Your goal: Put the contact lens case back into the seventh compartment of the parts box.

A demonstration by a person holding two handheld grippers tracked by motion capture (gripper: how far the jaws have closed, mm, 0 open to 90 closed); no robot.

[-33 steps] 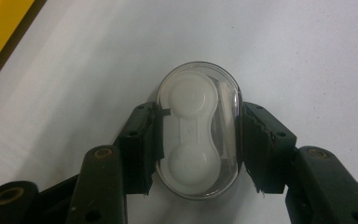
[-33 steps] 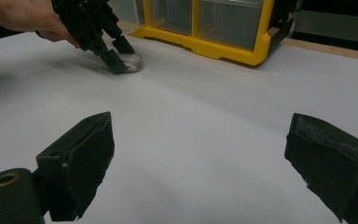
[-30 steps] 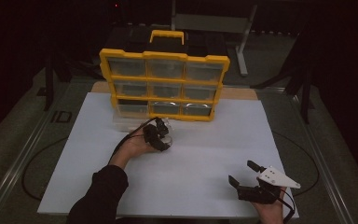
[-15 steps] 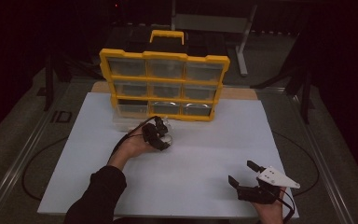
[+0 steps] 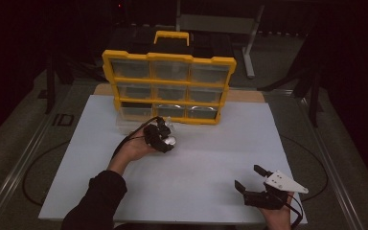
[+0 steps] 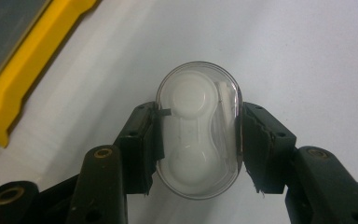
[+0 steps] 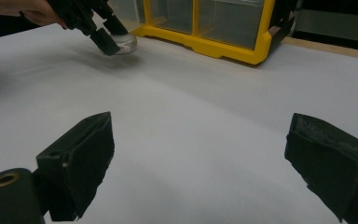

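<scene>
— While clamped between the left gripper [image 6: 197,140] jaws, what sat inside the clear oval capsule [image 6: 198,135]?
— Looked like a white two-cup contact lens case [image 6: 186,135], plus a thin white piece beside it; hard to tell more.
— And where was it held?
— Just over the white board [image 5: 211,163], near the front of the yellow compartment organizer [image 5: 168,86] standing upright. Clear-fronted bins, contents unclear.
— And around it?
— Right gripper [image 5: 255,176] well apart at the near right corner, jaws spread wide, gripping nothing. Open board between.
</scene>
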